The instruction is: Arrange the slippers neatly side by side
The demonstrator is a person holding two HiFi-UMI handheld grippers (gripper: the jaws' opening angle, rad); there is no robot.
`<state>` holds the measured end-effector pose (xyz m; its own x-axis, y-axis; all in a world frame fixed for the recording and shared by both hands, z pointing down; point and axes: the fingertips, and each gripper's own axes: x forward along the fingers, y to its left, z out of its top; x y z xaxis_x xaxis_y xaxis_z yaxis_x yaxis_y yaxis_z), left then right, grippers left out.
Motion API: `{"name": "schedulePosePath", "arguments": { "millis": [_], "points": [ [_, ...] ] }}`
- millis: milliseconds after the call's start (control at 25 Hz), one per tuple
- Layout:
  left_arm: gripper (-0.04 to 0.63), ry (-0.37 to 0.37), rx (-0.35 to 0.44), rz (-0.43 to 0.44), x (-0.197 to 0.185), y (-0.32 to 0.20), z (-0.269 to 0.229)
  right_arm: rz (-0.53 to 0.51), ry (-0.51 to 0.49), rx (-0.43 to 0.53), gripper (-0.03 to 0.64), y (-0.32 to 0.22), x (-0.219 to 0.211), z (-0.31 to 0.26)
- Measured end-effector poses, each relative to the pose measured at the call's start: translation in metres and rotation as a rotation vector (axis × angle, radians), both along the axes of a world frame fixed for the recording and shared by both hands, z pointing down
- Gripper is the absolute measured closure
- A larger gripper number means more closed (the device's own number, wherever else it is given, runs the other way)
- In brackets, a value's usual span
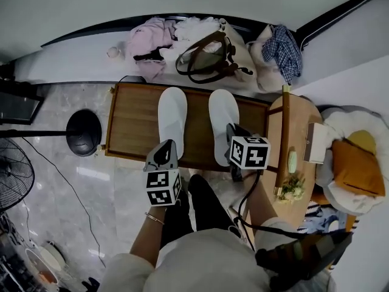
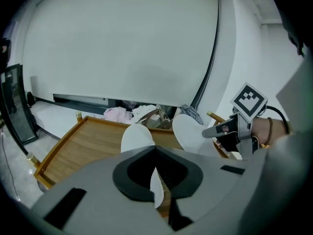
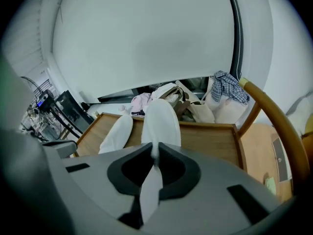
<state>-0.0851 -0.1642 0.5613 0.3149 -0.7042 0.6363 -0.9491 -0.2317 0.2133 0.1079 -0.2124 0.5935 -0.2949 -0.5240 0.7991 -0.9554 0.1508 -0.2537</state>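
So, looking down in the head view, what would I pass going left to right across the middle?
Fan → black round stand base → left white slipper → right white slipper → orange cushion.

Two plain white slippers, the left slipper (image 1: 172, 117) and the right slipper (image 1: 223, 121), sat side by side over the wooden tray (image 1: 130, 123), near but apart, toes pointing away, heel edges pinched by the left gripper (image 1: 165, 153) and the right gripper (image 1: 234, 137).
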Motion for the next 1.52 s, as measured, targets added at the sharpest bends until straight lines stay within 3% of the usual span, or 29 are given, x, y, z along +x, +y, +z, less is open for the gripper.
{"name": "schedulePosePath", "arguments": {
  "millis": [760, 1520],
  "points": [
    [0.578, -0.008, 0.087, 0.012, -0.028, 0.004, -0.041, 0.113, -0.079, 0.036, 0.569, 0.013, -0.029, -0.038],
    [0.578, -0.016, 0.031, 0.094, -0.060, 0.005, -0.022, 0.212, -0.150, -0.006, 0.569, 0.013, -0.069, -0.009]
  ]
}}
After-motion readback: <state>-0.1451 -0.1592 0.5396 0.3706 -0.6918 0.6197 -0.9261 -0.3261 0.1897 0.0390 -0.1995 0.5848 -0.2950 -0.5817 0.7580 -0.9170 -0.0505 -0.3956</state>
